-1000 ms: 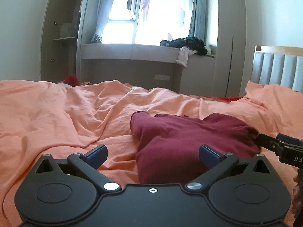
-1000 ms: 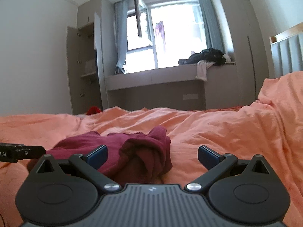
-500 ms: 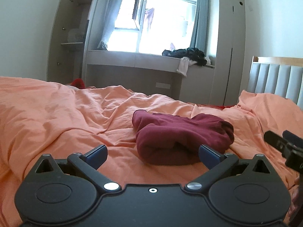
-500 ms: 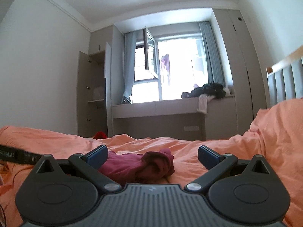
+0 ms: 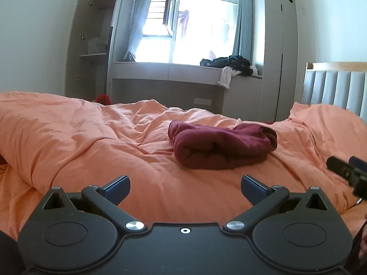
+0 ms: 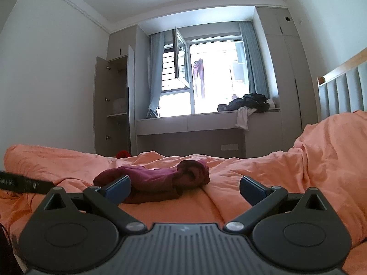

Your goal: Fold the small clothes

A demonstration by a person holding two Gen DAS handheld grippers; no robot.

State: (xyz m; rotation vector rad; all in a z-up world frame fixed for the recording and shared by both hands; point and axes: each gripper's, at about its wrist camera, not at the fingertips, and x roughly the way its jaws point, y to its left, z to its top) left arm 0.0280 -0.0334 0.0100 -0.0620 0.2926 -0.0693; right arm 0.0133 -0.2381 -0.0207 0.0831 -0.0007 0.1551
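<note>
A dark red garment [image 5: 220,146] lies in a folded bundle on the orange duvet [image 5: 80,142], ahead of both grippers. My left gripper [image 5: 185,189] is open with nothing between its blue pads, well short of the bundle. My right gripper [image 6: 185,189] is also open and empty. From the right wrist view the garment [image 6: 156,182] sits just beyond its left pad. The right gripper's fingers [image 5: 346,167] show at the right edge of the left wrist view. The left gripper's finger [image 6: 25,184] shows at the left edge of the right wrist view.
The rumpled duvet rises in a mound at the right [image 6: 325,151] near a grey padded headboard [image 5: 335,89]. Beyond the bed stand a window bench with a heap of dark clothes [image 5: 229,65] and an open wardrobe [image 5: 91,52]. A red item [image 5: 103,98] lies past the bed's far edge.
Both grippers have drawn back and away from the garment, which now lies farther off as a compact bundle. The right wrist view tilted upward toward the ceiling. Both stayed open.
</note>
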